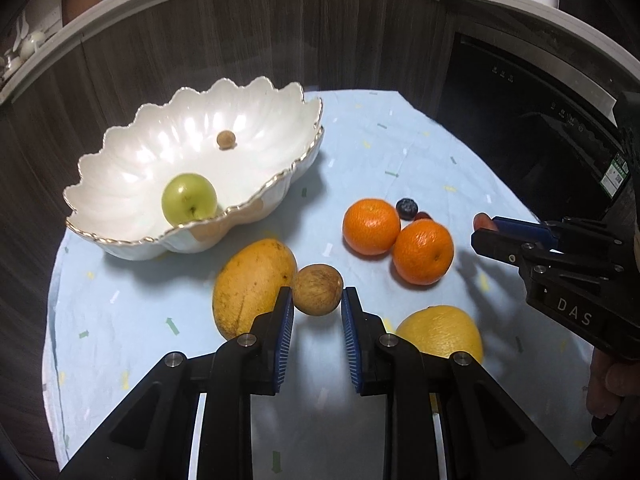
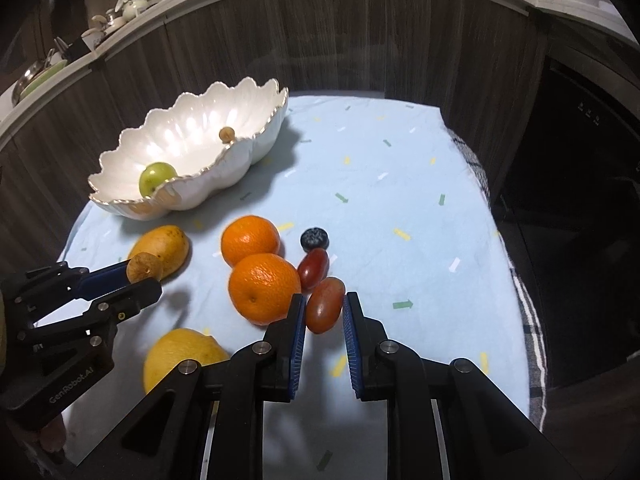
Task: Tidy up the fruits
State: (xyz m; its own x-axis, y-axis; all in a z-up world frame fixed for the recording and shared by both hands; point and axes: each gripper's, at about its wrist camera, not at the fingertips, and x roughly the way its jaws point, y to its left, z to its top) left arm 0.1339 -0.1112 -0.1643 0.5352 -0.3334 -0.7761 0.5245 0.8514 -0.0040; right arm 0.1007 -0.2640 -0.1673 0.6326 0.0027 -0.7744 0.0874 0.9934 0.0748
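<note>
Two fruits are in our grip at once. Our left gripper (image 1: 317, 295) is clamped on a small brown round fruit (image 1: 317, 289), held above the blue cloth (image 1: 360, 152) just beside the mango (image 1: 252, 294). Our right gripper (image 2: 324, 307) pinches a reddish grape (image 2: 325, 309) at the very tips of its pads, next to the nearer orange (image 2: 264, 288).

Both fruits look bound for the scalloped white bowl (image 2: 256, 140) at the far left of the counter, where a green apple (image 1: 189, 198) and a tiny brown fruit (image 1: 226, 138) already sit.

What could go wrong? That grape is smooth and held near the fingertips; a jolt or a tilt on the way over and it may squirt free and roll off the cloth. The brown fruit is round too, gripped only across its middle, so it could slip likewise. With both grippers heading for one bowl, we could also clip each other, or knock the raised gold rim.

Our left view shows the apple whole inside the bowl, and the right gripper from the side with the grape peeking past its tip. Our right view adds a second grape (image 2: 314, 268) by the blueberry (image 2: 315, 239), half hidden behind the oranges from the left. The lemon (image 2: 180, 360) sits nearest us.
</note>
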